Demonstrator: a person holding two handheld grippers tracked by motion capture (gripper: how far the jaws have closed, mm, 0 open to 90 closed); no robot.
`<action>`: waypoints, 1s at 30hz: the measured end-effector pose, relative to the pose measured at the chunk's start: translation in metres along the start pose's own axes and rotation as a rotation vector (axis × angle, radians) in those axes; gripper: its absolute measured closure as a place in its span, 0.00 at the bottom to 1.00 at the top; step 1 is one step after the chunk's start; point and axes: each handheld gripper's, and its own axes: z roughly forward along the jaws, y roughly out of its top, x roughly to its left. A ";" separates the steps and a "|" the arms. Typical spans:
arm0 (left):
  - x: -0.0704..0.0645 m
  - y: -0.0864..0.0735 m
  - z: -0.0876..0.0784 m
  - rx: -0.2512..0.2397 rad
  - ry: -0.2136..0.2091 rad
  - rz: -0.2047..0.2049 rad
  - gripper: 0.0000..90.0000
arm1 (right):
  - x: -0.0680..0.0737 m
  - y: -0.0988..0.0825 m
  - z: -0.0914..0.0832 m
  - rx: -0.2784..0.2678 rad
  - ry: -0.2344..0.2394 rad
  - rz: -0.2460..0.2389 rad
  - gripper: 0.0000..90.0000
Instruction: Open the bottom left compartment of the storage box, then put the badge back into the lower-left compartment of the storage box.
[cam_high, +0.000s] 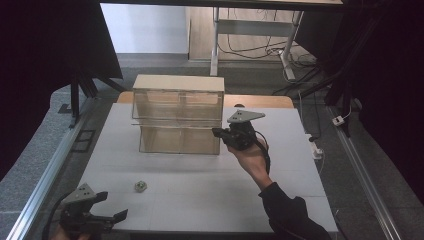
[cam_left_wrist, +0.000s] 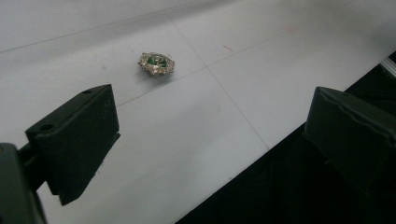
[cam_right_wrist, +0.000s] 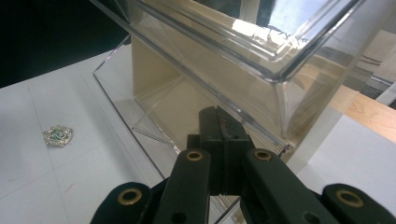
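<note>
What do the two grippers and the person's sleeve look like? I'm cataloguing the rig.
Both are black two-jaw tools. The left gripper has blocky black jaws with small holes, a grey three-cornered plate on top and a dark cable. The right gripper bears the same grey plate, a black cable, and brass-ringed pivots on its linkage. The sleeve is black.

Right gripper (cam_high: 218, 133) raised on an outstretched forearm, jaws pressed together, tips pointing left in the high view; left gripper (cam_high: 112, 206) sits low at the near edge, jaws spread wide.
</note>
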 end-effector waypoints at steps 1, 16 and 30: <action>0.000 0.000 0.000 0.000 -0.001 0.000 0.03 | 0.000 0.000 0.001 0.000 0.000 0.000 1.00; -0.002 0.000 0.000 0.001 0.013 0.009 0.03 | 0.000 0.000 0.002 -0.006 0.012 0.018 1.00; 0.000 0.007 0.005 0.023 0.009 0.011 0.02 | 0.001 0.001 0.000 -0.006 0.022 0.016 1.00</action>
